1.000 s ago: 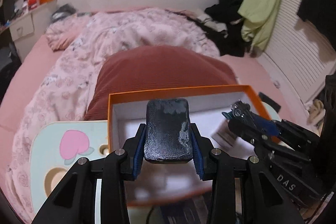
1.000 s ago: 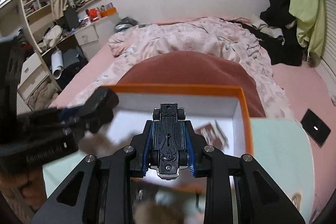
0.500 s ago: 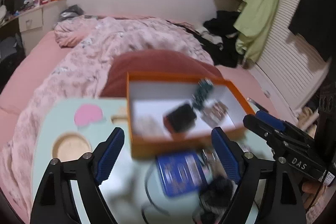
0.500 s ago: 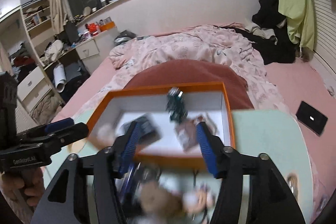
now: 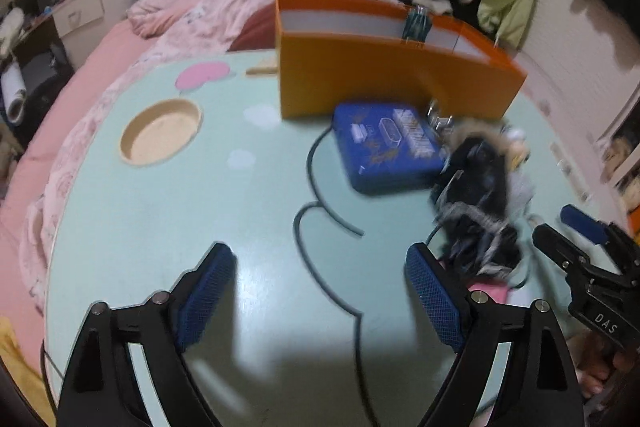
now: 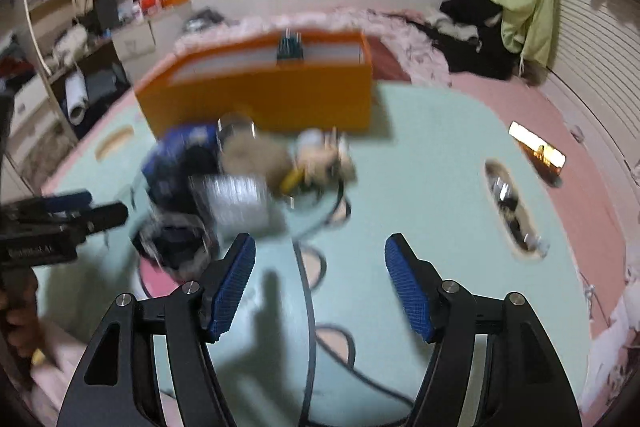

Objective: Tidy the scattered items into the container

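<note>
The box (image 5: 384, 83) stands at the far side of the mint surface (image 5: 160, 227), orange outside and white within; a small car (image 5: 416, 23) pokes up over its far rim, so some things are already in; the rest lie heaped just in front of its near wall: a blue tin (image 5: 388, 147) close against the box, a dark furry bundle (image 5: 480, 203) to the tin's right, and in the right view a pale plush toy (image 6: 324, 159) and a grey blurred thing (image 6: 236, 203) I cannot name; a dark cord (image 5: 316, 179) loops across the surface from the tin towards me. My left tool (image 5: 320, 287) is spread as wide as it goes, its jaws having just been opening, with nothing between the pads; my right tool (image 6: 320, 283) is also apart and empty, jaws just been opening too, though less wide; each sees the other at the edge of its view, so they are near one another. Both frames are smeared, so I judge I am moving fast towards the pile; the risks follow from that; the two tools could knock together over the heap; a hasty closing on the bundle could snag the cord and drag the tin or toy with it; the tin is flat and broad, so a pinch at its edge may slip; a shove at the pile could push the box back off the surface onto the bed (image 5: 92, 67).
</note>
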The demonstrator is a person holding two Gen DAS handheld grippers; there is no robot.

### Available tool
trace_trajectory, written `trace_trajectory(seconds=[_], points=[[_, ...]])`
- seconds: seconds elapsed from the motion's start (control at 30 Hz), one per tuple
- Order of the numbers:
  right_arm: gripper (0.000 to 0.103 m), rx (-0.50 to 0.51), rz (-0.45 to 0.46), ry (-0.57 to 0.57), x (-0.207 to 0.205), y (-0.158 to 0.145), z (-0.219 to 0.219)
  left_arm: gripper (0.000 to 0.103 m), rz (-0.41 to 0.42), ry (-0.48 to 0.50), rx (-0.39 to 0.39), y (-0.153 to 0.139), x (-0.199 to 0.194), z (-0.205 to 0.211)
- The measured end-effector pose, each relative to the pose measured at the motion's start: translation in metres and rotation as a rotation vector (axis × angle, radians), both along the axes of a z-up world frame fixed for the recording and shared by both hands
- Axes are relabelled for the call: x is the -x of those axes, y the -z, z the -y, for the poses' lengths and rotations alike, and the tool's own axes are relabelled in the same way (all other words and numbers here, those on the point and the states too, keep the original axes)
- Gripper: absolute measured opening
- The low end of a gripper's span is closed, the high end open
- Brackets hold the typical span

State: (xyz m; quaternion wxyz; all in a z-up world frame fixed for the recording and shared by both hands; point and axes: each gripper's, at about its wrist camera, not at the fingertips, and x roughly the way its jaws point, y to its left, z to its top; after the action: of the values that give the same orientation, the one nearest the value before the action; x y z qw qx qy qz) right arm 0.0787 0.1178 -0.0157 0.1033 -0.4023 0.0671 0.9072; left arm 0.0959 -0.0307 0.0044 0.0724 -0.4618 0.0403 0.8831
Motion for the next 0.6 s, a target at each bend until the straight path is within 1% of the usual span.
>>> trace_trajectory(seconds=[0.03, 0.07, 0.2, 0.27, 0.3, 0.37, 0.6], points=[[0.073, -0.007, 0.025, 0.000, 0.002, 0.006, 0.001, 0.103, -0.019, 0.001, 0.016, 0.002, -0.003, -0.002], [0.083, -0.059, 0.023, 0.009, 0.002, 0.007, 0.005, 0.103, -0.024, 0.006, 0.000, 0.003, -0.004, -0.001], [0.088, -0.053, 0.027, 0.012, 0.001, 0.011, 0.004, 0.103, -0.031, 0.006, -0.006, 0.004, -0.005, 0.000], [0.096, -0.053, 0.027, 0.011, 0.000, 0.014, 0.006, 0.103, -0.034, 0.006, -0.006, 0.005, -0.005, 0.000], [0.098, -0.052, 0.029, 0.006, 0.000, 0.015, 0.007, 0.103, -0.035, 0.006, -0.007, 0.005, -0.005, 0.000], [0.100, -0.052, 0.033, -0.004, 0.001, 0.016, 0.009, 0.103, -0.037, 0.007, -0.008, 0.004, -0.004, 0.000], [0.101, -0.052, 0.034, -0.007, 0.002, 0.015, 0.011, 0.103, -0.037, 0.007, -0.009, 0.004, -0.004, 0.001]])
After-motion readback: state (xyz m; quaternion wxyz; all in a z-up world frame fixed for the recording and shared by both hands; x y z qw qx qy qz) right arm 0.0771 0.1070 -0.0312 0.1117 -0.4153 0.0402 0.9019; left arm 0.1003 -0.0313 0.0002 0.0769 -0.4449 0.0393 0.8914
